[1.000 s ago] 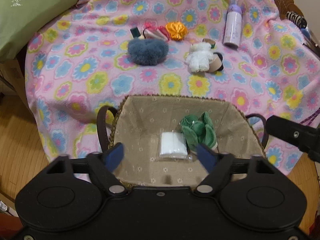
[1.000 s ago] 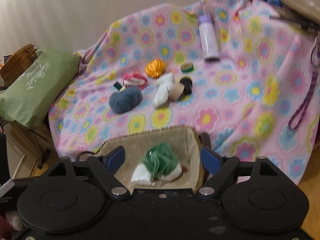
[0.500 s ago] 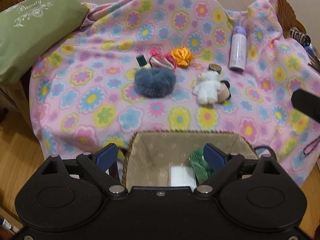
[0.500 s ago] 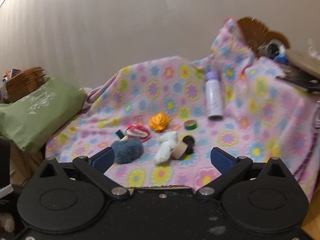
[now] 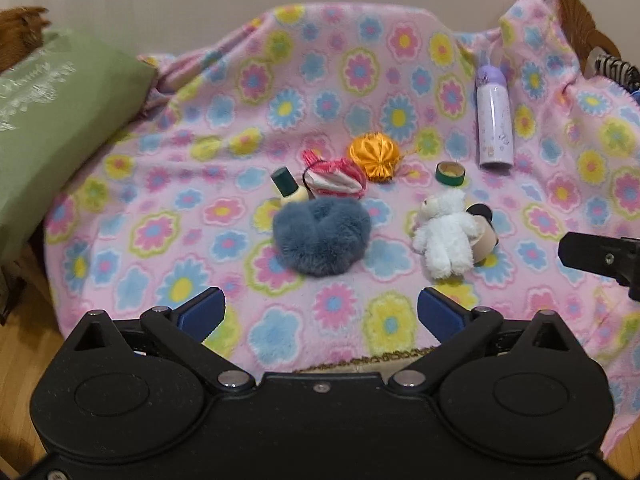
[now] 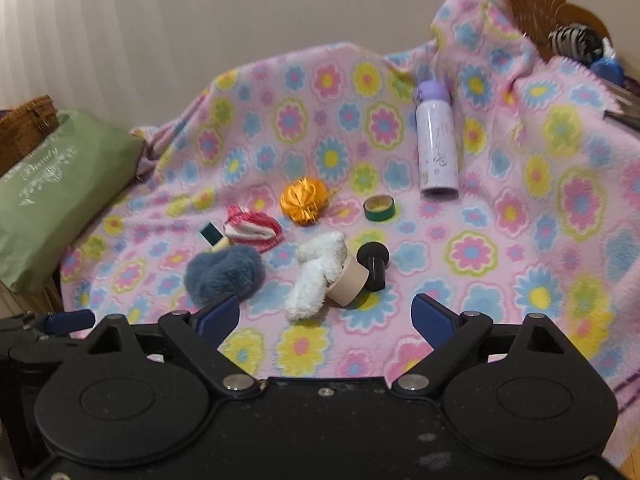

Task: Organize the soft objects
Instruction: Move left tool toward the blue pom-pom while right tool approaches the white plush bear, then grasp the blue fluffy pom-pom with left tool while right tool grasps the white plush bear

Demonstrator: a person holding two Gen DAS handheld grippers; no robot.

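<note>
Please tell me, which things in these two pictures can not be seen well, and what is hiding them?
- Basket, left wrist view: only a strip of rim shows; the left tool's body hides the inside.
- Small bottle, both views: the blue fluffy thing covers its lower part.
- Beige cup, left wrist view: mostly behind the white plush toy.
- Striped thing, right wrist view: blurred, cannot be named.
- Right tool: open, empty.

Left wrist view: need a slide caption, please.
Open left claw faces a blue fluffy scrunchie and white plush bear on the floral blanket.
</note>
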